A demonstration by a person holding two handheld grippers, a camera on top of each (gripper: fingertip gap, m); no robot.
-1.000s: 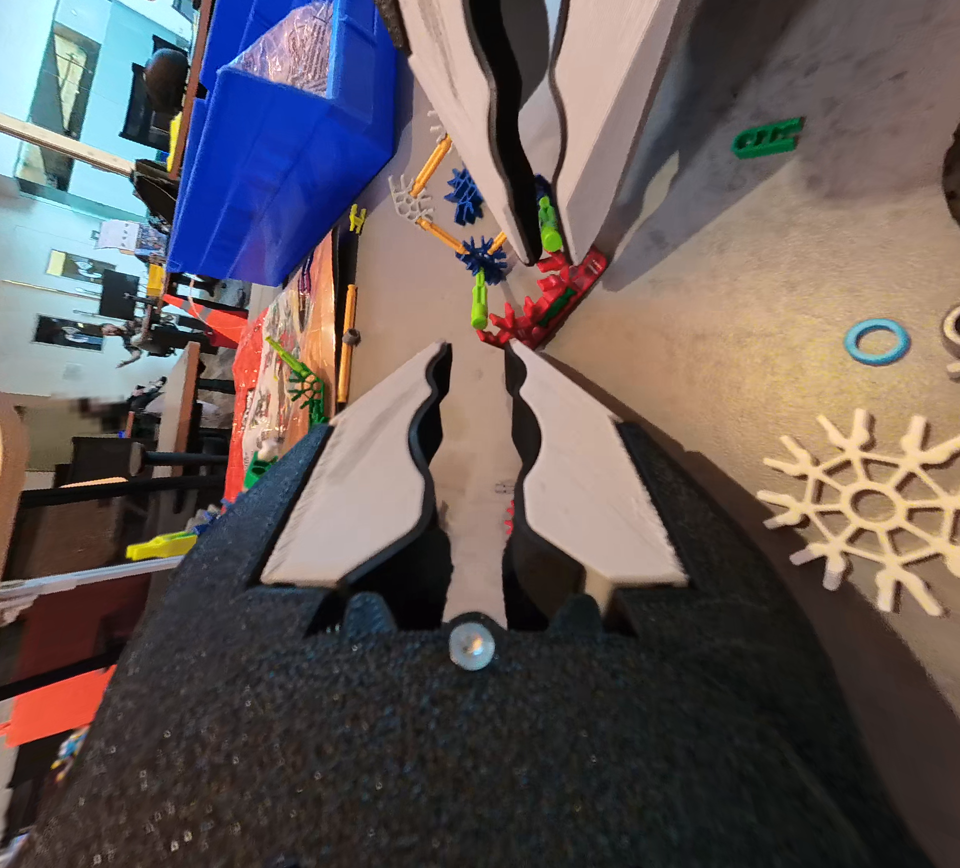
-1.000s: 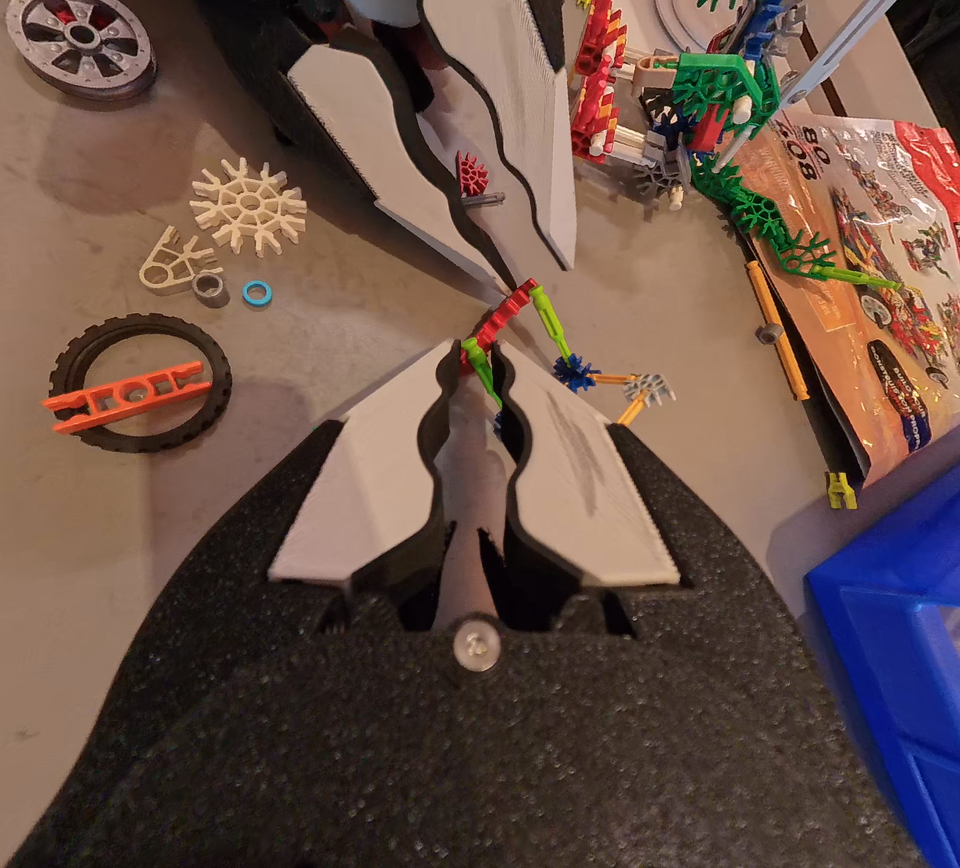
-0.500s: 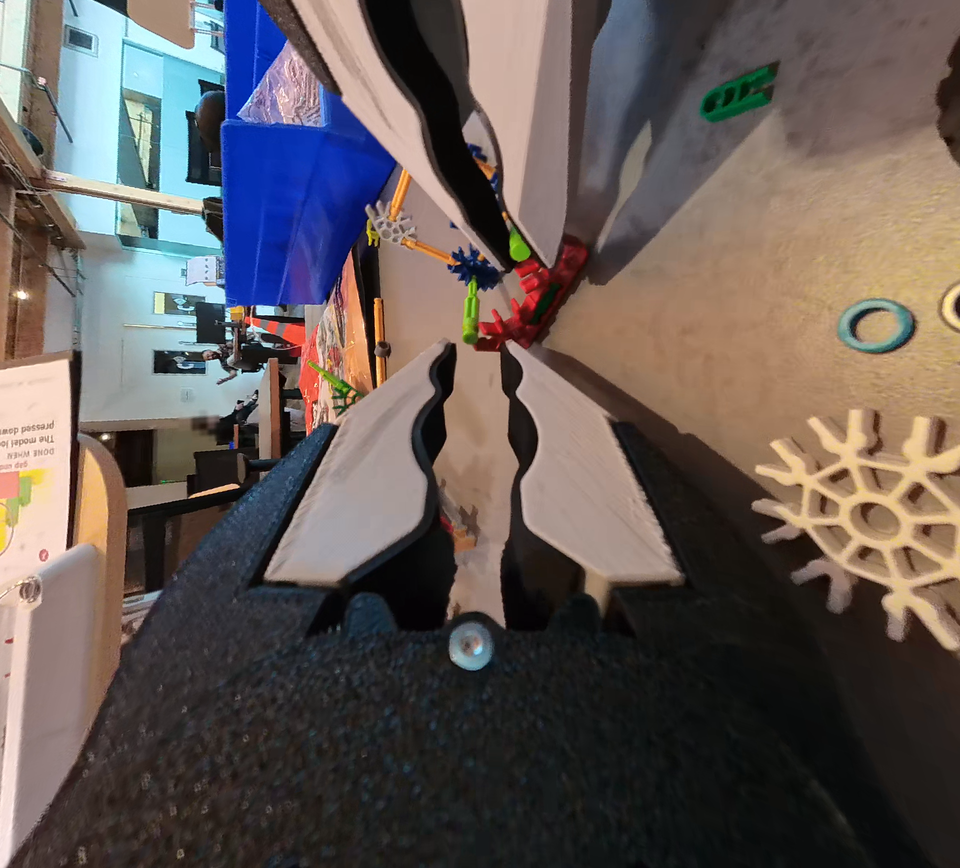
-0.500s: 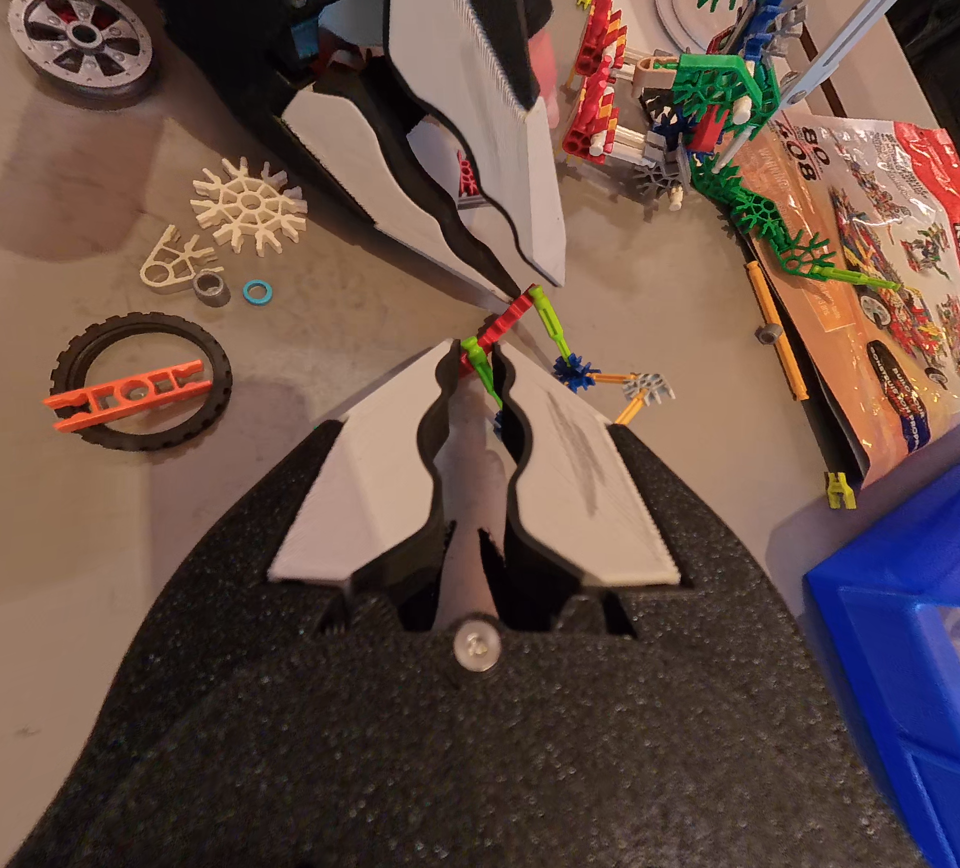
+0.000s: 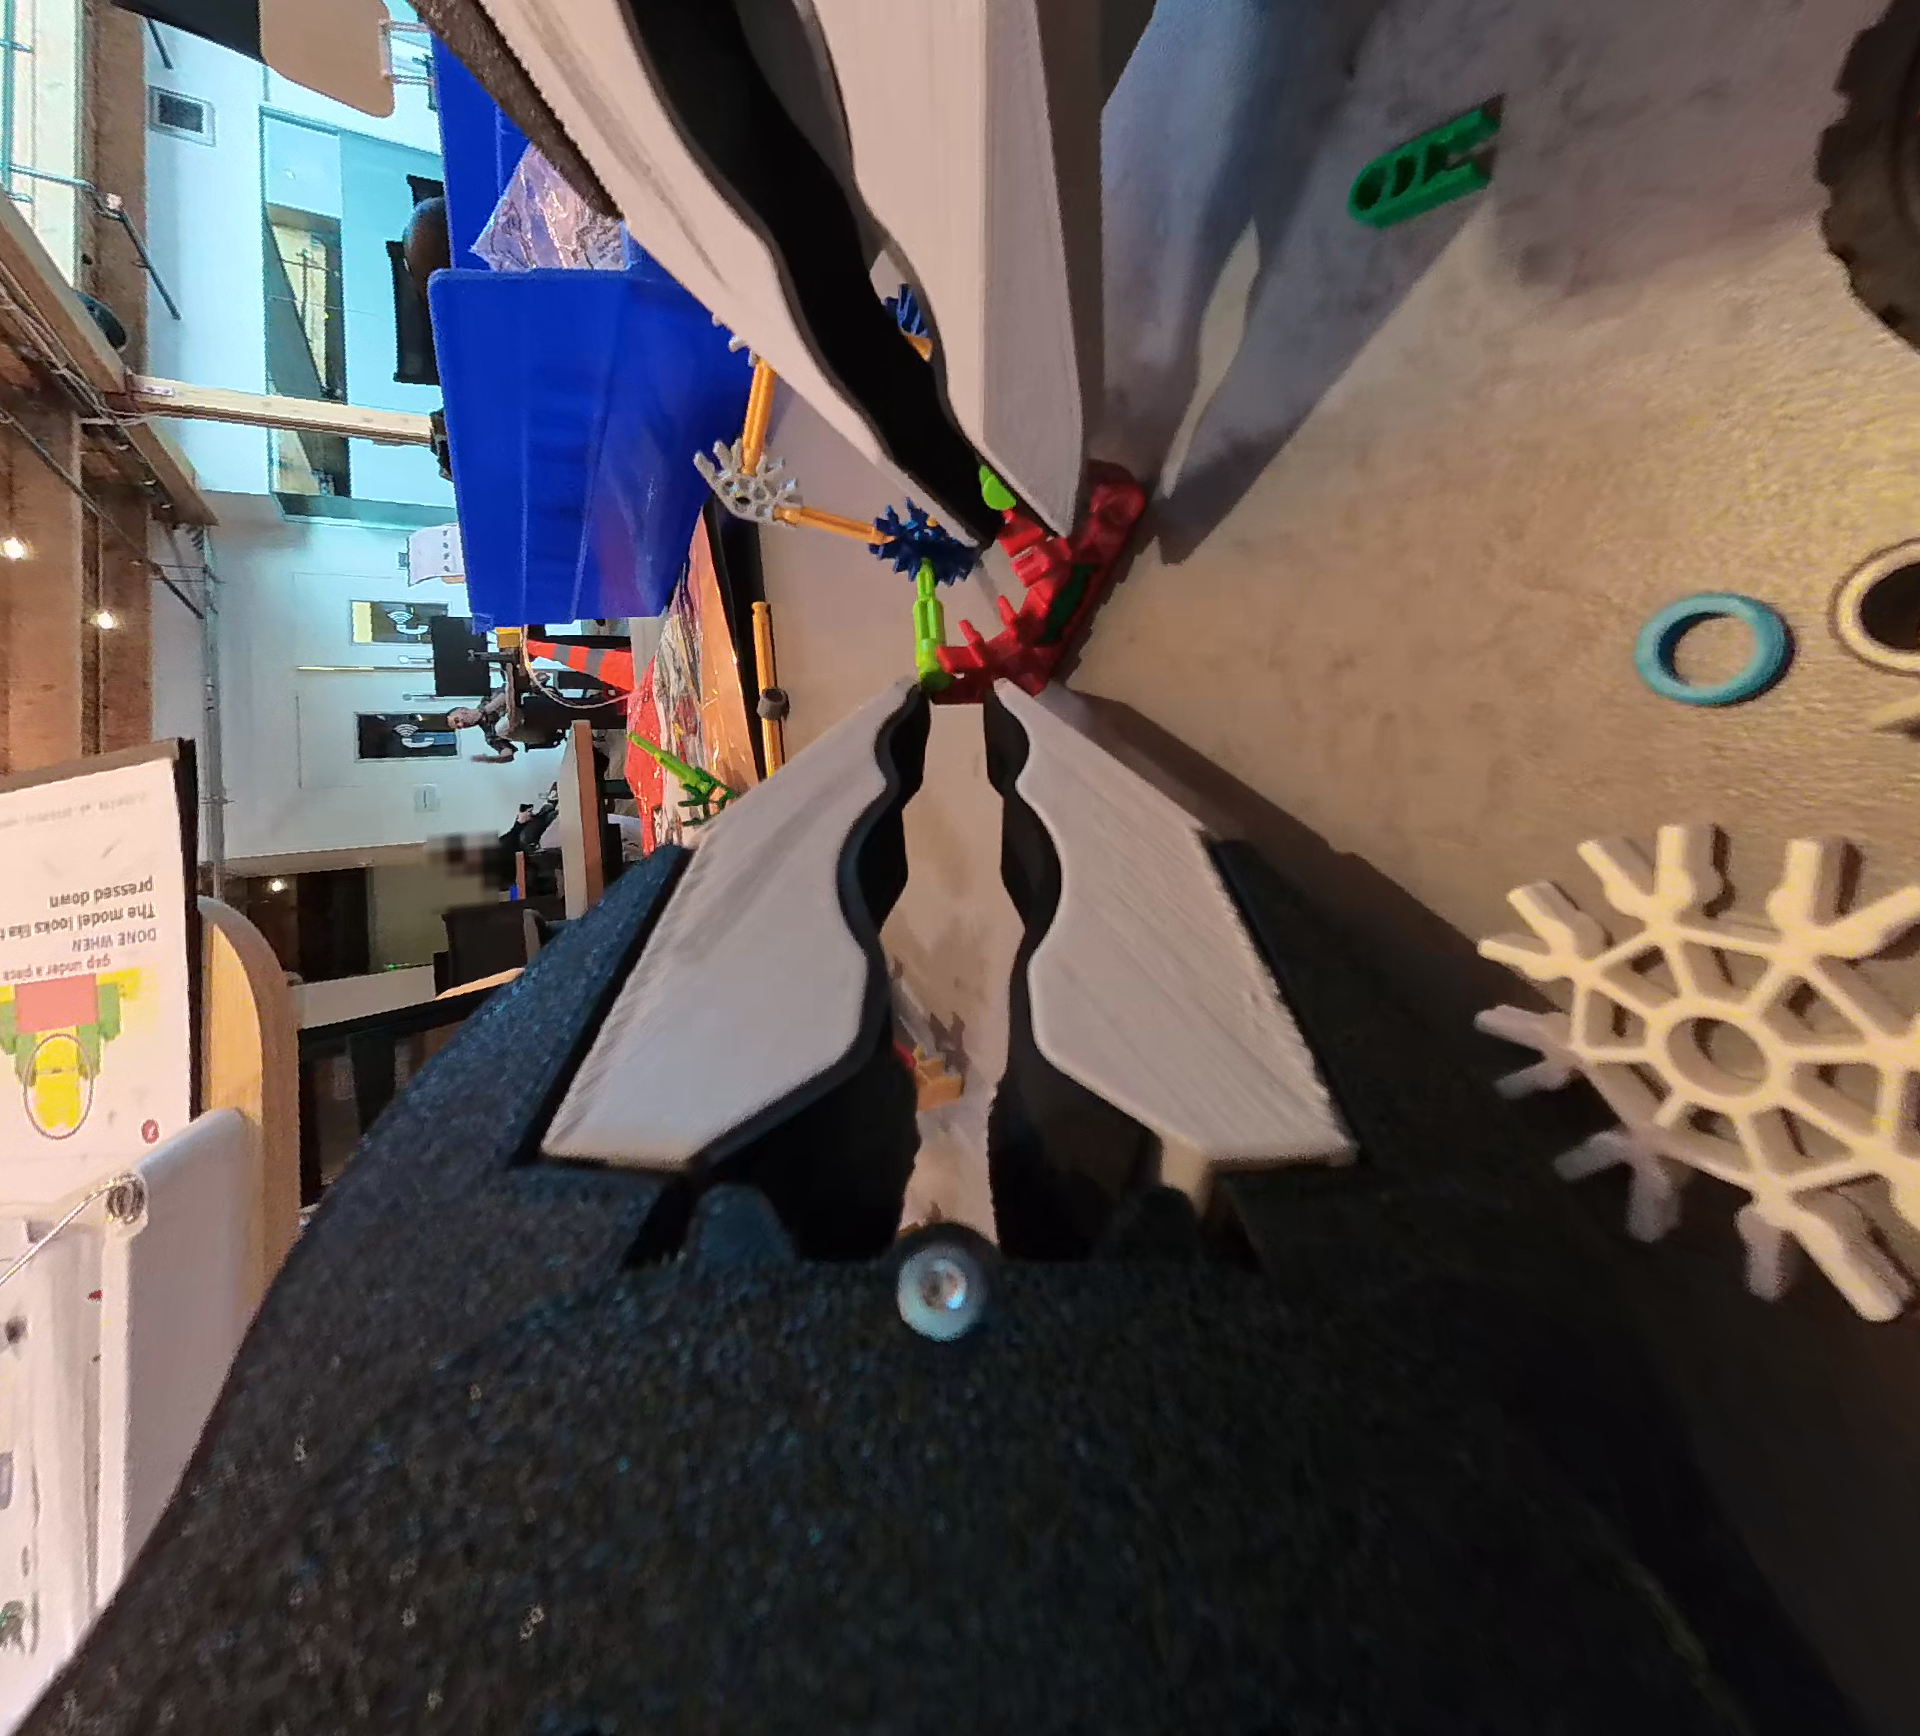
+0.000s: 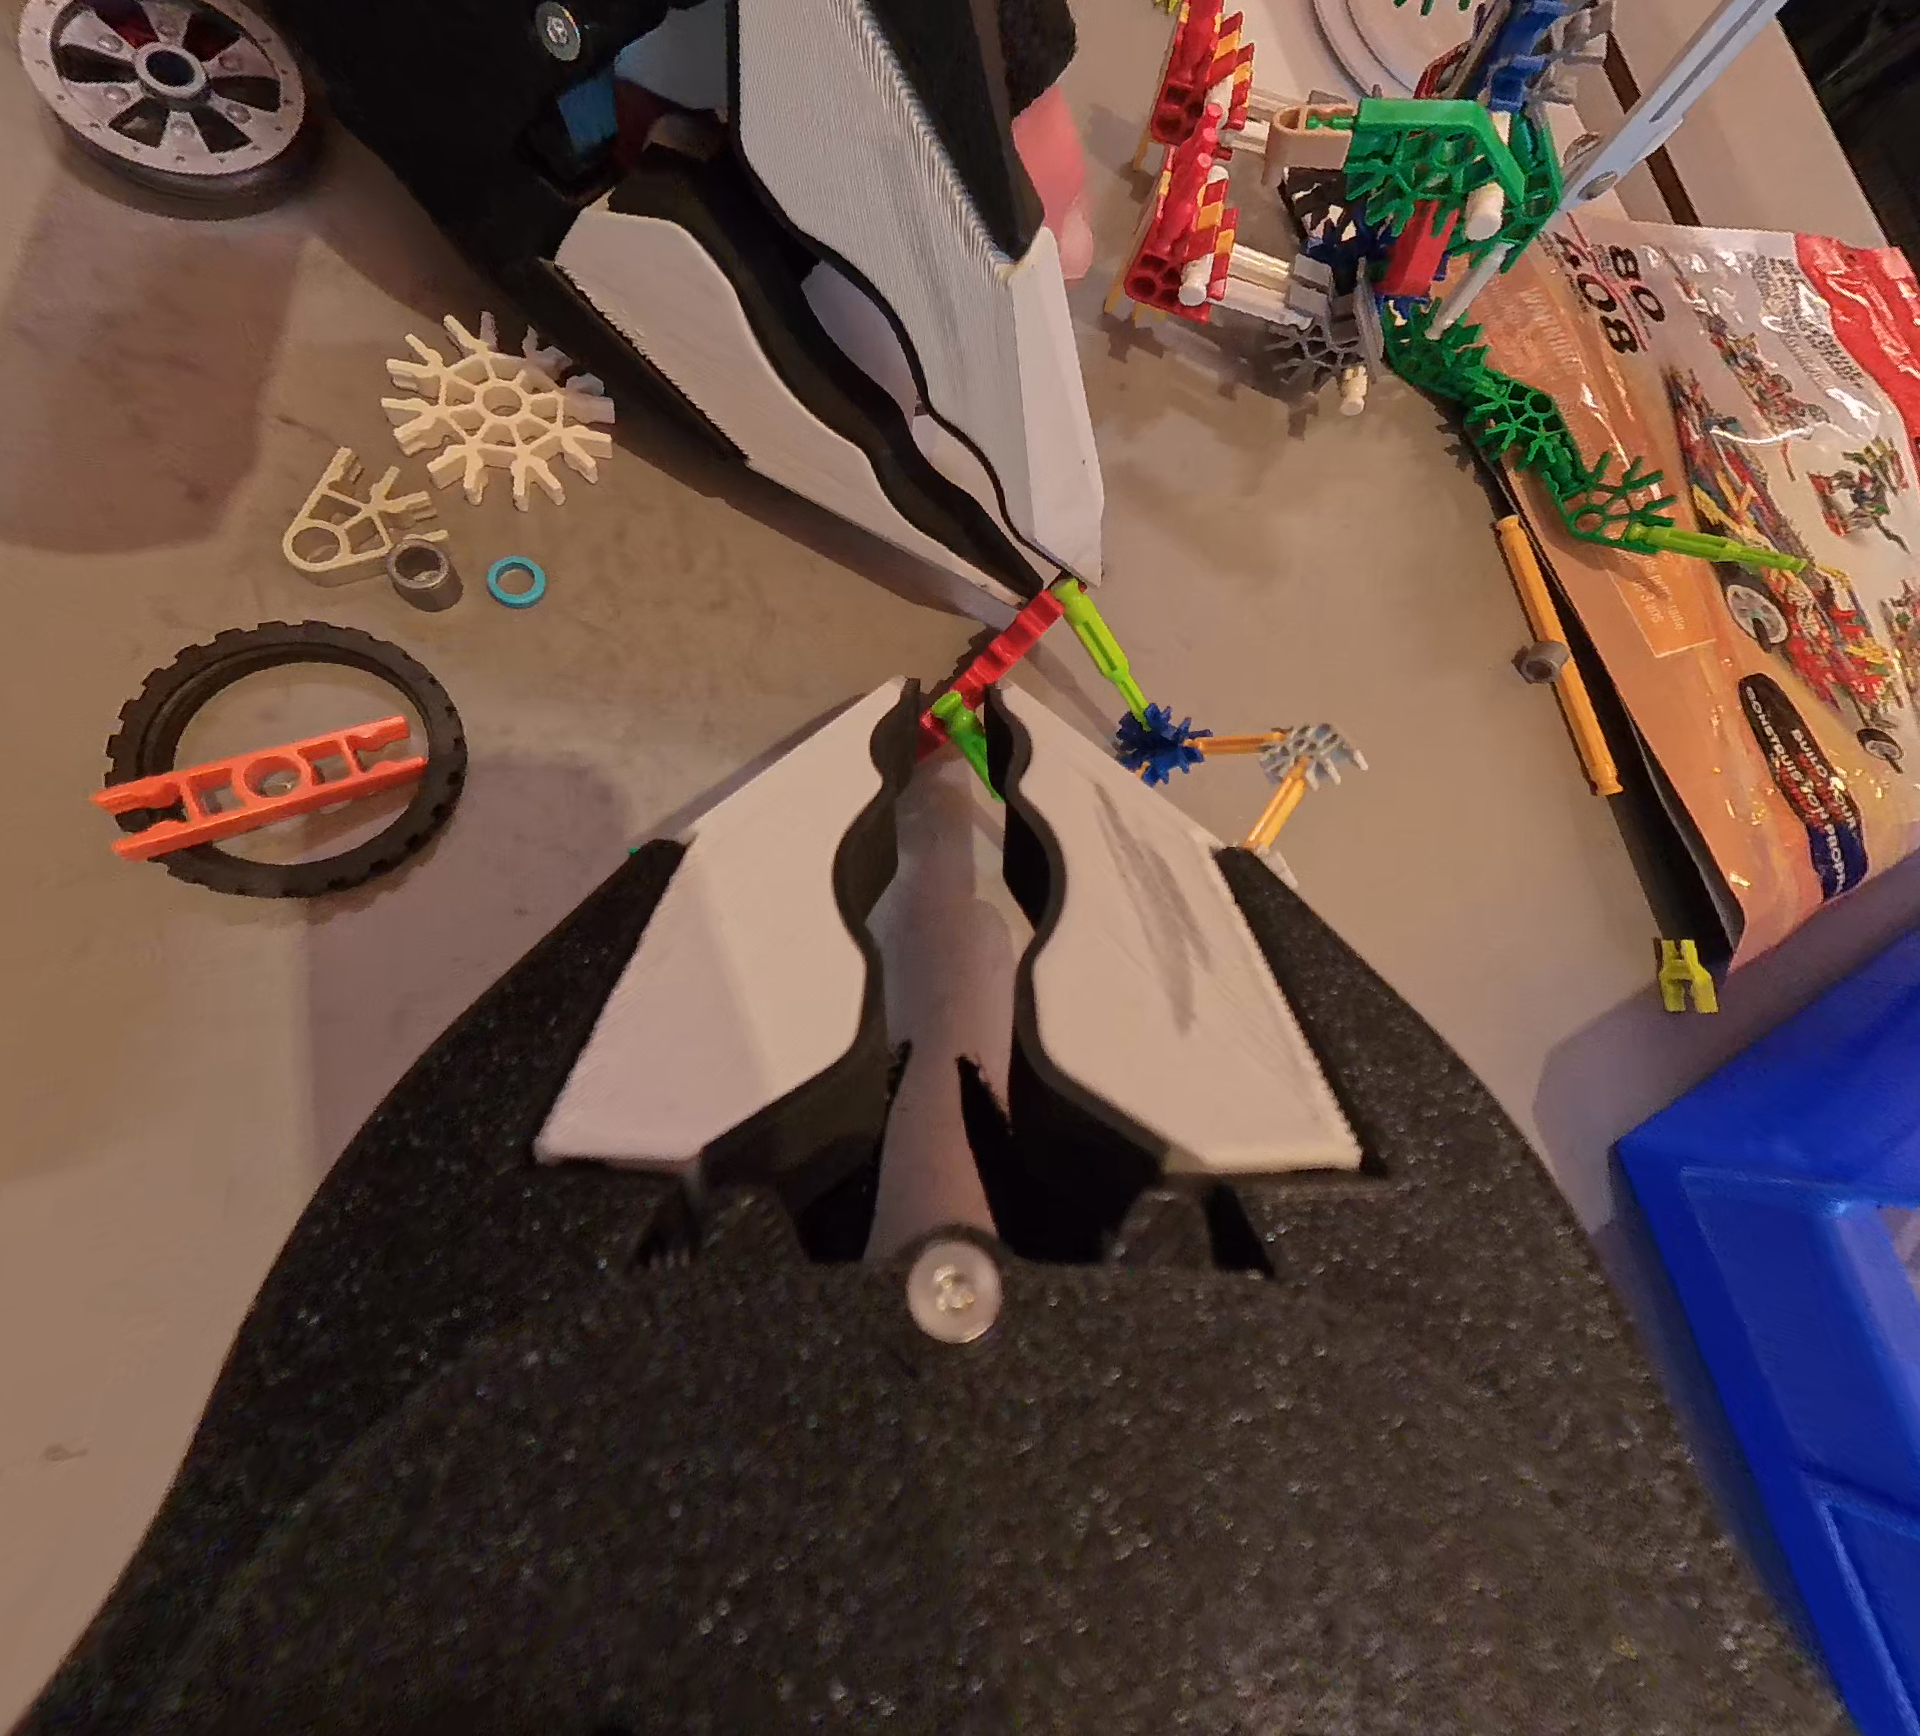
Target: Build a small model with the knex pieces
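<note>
A small toy assembly lies on the grey table: a red connector (image 6: 1003, 647) with light green rods (image 6: 1107, 658), joined to a blue connector (image 6: 1153, 741), yellow rods and a grey connector (image 6: 1311, 751). My right gripper (image 6: 948, 699) is shut on the near end of the red connector and a green rod. My left gripper (image 5: 956, 694) faces it, tilted on its side, its tips shut on the other end of the red connector (image 5: 1023, 637). The left gripper also shows in the right wrist view (image 6: 1055, 580), and the right gripper in the left wrist view (image 5: 1023, 523).
Left of the grippers lie a cream snowflake connector (image 6: 499, 408), a teal ring (image 6: 516, 580), a black tyre (image 6: 135, 751) around an orange piece (image 6: 260, 782), and a wheel (image 6: 161, 76). A built model (image 6: 1434, 159), a parts bag (image 6: 1714, 595) and a blue bin (image 6: 1787, 1271) are on the right. Left and right tips are no more than a few centimetres apart. The right tips stand about 10 centimeters off the orange piece (image 6: 260, 782).
My left gripper has moved in toward the red connector and its fingers have closed onto its end. The right gripper has kept its hold and place.
</note>
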